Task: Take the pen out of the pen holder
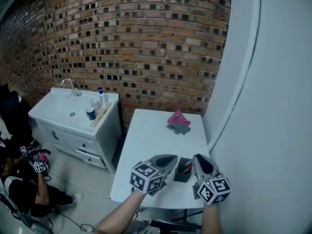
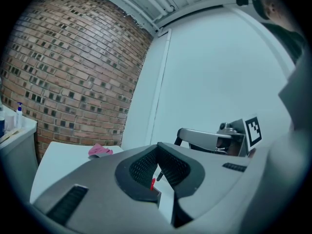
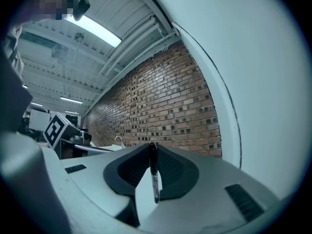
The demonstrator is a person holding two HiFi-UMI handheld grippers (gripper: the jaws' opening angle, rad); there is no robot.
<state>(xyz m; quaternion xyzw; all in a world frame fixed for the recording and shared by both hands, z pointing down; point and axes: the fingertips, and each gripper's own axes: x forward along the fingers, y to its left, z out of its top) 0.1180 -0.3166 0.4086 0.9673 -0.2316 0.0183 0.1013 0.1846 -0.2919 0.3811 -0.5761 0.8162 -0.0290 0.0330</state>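
A black pen holder [image 1: 181, 175] stands near the front edge of the white table [image 1: 151, 140], with a red pen [image 1: 187, 169] showing in it. My right gripper [image 1: 195, 159] is at the holder's right side. In the right gripper view it [image 3: 152, 147] is shut on a black pen [image 3: 154, 174] with a white label, which stands upright between the pads. My left gripper [image 1: 174, 159] lies level against the holder's left side. Its tips [image 2: 158, 147] meet, and a red pen [image 2: 152, 184] and a dark pen tip [image 2: 158, 176] show through the gap below them.
A pink cloth [image 1: 178, 117] on a grey one lies at the table's far end. A white curved wall [image 1: 263, 106] runs close along the right. To the left is a white sink cabinet [image 1: 73, 113], and a person [image 1: 24, 182] sits on the floor. A brick wall stands behind.
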